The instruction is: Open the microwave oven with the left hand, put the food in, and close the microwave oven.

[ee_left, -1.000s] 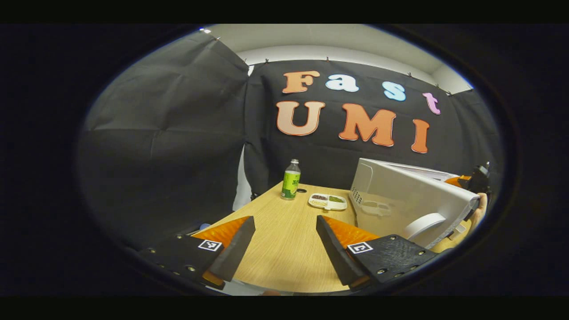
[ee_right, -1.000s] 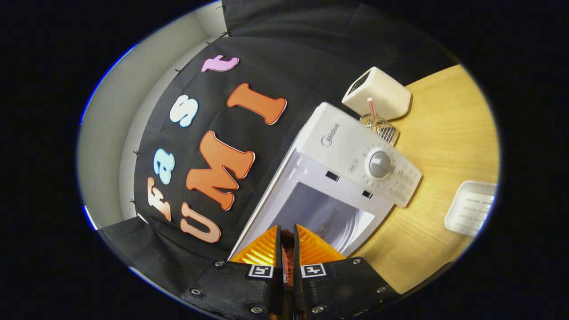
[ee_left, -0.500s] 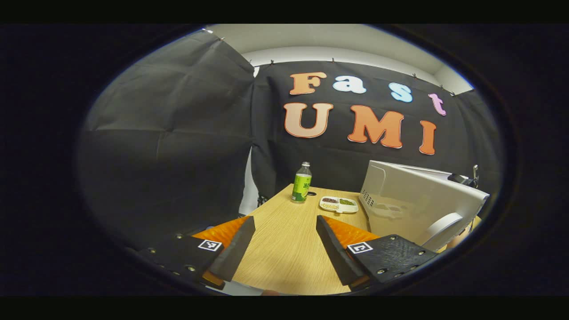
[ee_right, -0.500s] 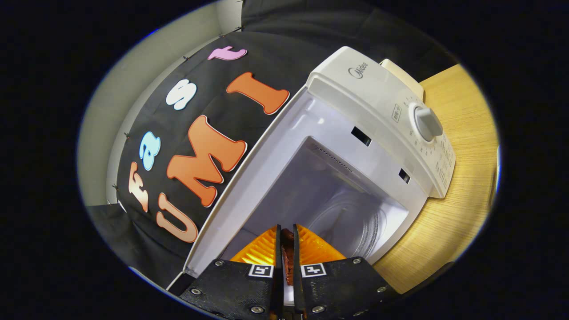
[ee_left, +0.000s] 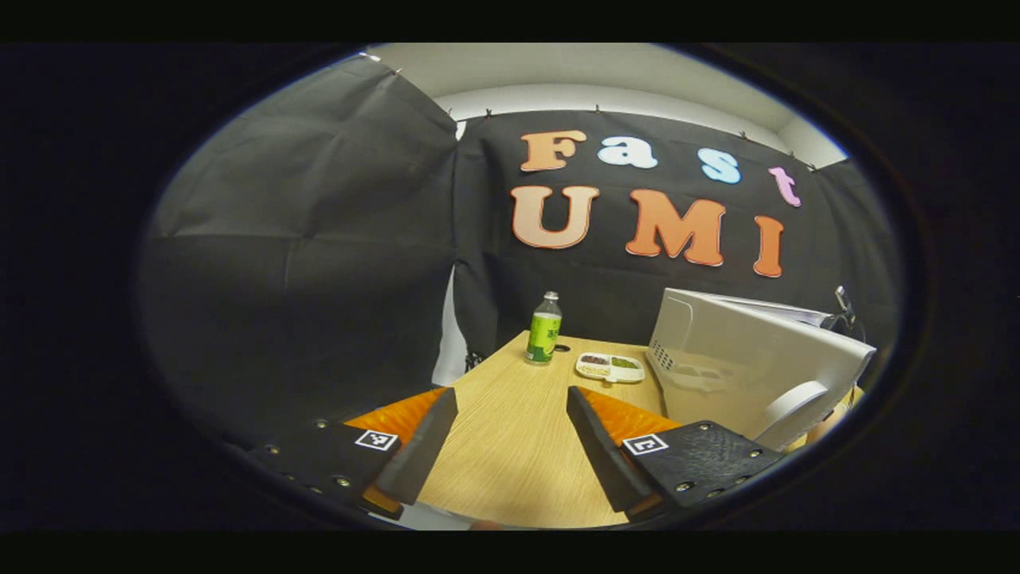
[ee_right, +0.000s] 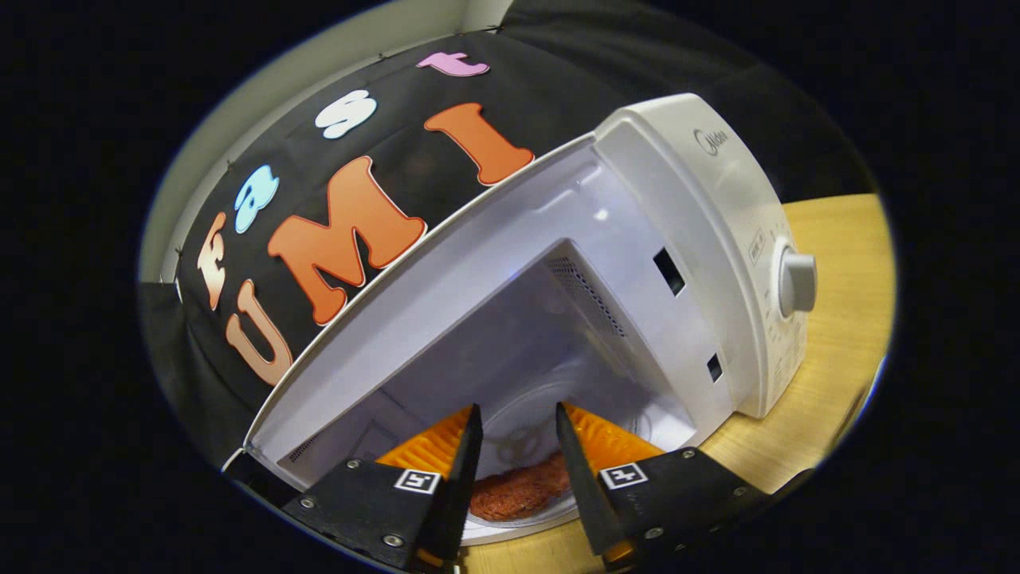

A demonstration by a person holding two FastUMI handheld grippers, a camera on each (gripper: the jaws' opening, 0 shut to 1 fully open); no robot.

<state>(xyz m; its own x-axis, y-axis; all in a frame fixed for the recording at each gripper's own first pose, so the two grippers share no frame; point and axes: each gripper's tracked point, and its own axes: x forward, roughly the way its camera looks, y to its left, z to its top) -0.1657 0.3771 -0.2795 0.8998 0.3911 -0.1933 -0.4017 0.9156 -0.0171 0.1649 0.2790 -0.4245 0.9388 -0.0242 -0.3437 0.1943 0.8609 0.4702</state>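
The white microwave (ee_right: 717,207) stands with its door swung wide, and the cavity (ee_right: 510,343) faces me in the right gripper view. A flat reddish-brown piece of food (ee_right: 518,493) lies on the round turntable (ee_right: 526,422) at the front of the cavity. My right gripper (ee_right: 517,414) is open just above it, one finger on each side, not pressing on it. In the left gripper view the open door (ee_left: 741,359) with its curved handle (ee_left: 785,402) stands to the right. My left gripper (ee_left: 510,430) is open over the wooden table (ee_left: 510,454), holding nothing.
A green bottle (ee_left: 545,338) and a divided white plate (ee_left: 610,367) with small food portions sit at the table's far end, left of the door. The microwave's dial (ee_right: 797,281) juts out on its right panel. Black cloth walls close in the booth.
My right gripper has moved up to the cavity mouth and opened, letting the food drop onto the turntable. The left gripper has stayed open and hardly shifted.
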